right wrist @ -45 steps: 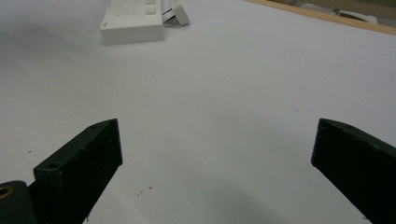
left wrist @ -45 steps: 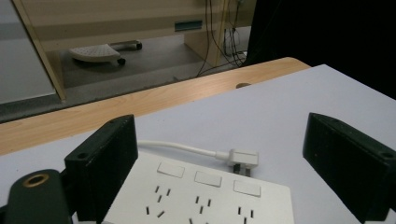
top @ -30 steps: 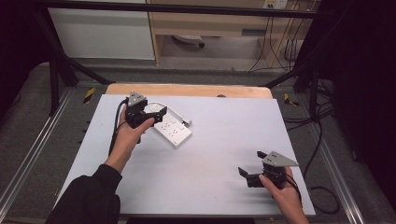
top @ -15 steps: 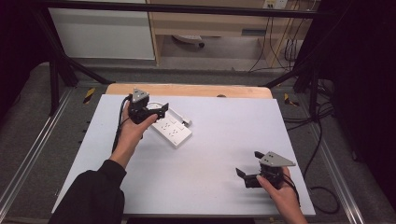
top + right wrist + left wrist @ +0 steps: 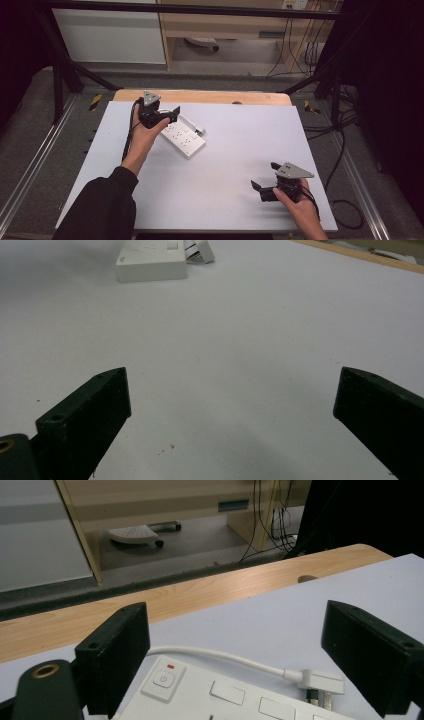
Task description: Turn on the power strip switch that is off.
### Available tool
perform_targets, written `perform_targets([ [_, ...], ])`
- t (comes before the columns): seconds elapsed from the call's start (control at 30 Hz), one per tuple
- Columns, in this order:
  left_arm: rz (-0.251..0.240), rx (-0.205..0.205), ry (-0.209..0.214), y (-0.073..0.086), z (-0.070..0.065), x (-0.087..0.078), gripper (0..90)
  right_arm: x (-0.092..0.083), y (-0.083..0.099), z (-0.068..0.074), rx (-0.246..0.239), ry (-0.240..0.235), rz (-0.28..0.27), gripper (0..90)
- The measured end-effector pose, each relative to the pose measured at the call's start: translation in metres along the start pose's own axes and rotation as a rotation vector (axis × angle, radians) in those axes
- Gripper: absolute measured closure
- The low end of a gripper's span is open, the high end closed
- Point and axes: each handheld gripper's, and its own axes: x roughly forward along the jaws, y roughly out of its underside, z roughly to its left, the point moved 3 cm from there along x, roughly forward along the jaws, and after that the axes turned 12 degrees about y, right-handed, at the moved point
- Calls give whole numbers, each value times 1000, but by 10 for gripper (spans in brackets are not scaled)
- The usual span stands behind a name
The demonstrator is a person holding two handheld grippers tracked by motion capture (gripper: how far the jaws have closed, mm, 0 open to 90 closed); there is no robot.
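A white power strip lies flat on the white tabletop toward its far left, set at an angle. It has a rocker switch with a red mark at one end, and its white cable curls round to a plug beside it. The left tool hovers over the switch end, jaws wide apart, gripping nothing. The right tool sits near the front right, well apart, also wide open and empty

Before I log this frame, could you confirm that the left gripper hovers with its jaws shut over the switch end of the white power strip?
Not quite: the left gripper hovers over the switch end of the white power strip, but its jaws are wide open, as the left gripper view shows.
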Motion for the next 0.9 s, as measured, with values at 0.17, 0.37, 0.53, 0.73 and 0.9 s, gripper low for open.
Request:
perform_targets([
  [0.17,-1,-9,-10,1,3,1,144,0,0,0,-1,3,-1,24],
  [0.37,7,-6,-9,3,4,8,246,0,0,-1,5,2,0,24],
  [0.53,34,-4,-12,7,5,15,293,-1,1,-2,9,7,3,24],
  [0.73,43,-17,-10,10,3,22,373,-2,0,-3,13,8,-2,24],
  [0.9,43,-14,-4,11,3,24,490,-3,1,-4,20,10,-1,25],
])
